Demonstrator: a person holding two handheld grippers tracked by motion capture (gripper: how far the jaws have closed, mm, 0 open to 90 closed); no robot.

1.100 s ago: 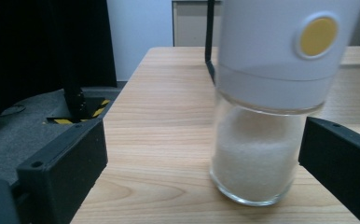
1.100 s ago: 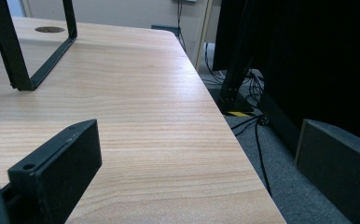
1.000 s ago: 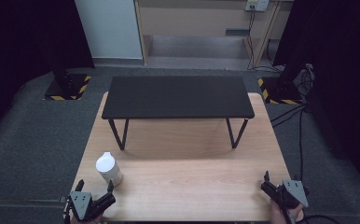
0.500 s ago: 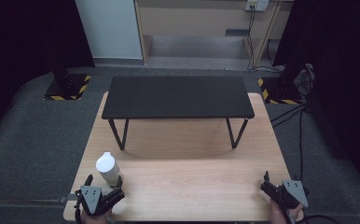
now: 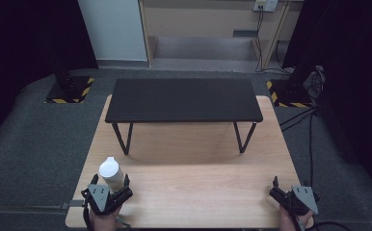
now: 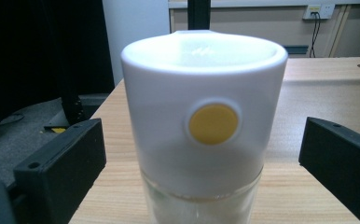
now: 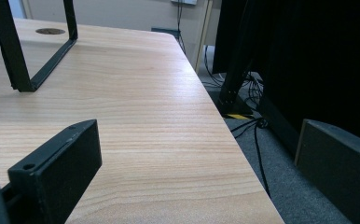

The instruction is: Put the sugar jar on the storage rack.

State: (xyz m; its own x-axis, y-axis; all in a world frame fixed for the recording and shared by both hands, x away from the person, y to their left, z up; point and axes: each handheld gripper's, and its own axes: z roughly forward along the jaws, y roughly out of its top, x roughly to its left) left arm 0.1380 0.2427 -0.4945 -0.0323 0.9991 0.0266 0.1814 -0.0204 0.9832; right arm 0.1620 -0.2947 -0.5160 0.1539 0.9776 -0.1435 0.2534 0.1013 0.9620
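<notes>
A clear bottle with a white cap (image 5: 111, 173) stands upright near the table's front left corner. In the left gripper view the bottle (image 6: 205, 126) shows a yellow dot on its cap and sits between the two black jaws, with a gap on each side. My left gripper (image 5: 110, 185) is open around it. At the front right corner my right gripper (image 5: 276, 188) rests open with nothing between its jaws; in the right gripper view its right jaw hangs past the table edge.
A low black stand (image 5: 184, 100) on thin metal legs spans the far half of the wooden table (image 5: 198, 168). Cables (image 5: 309, 120) run over the grey floor at the right. One leg of the stand (image 7: 24, 51) rises ahead of the right gripper.
My left gripper has moved right and forward from the front left corner until its jaws stand on both sides of the bottle. The right gripper has not moved.
</notes>
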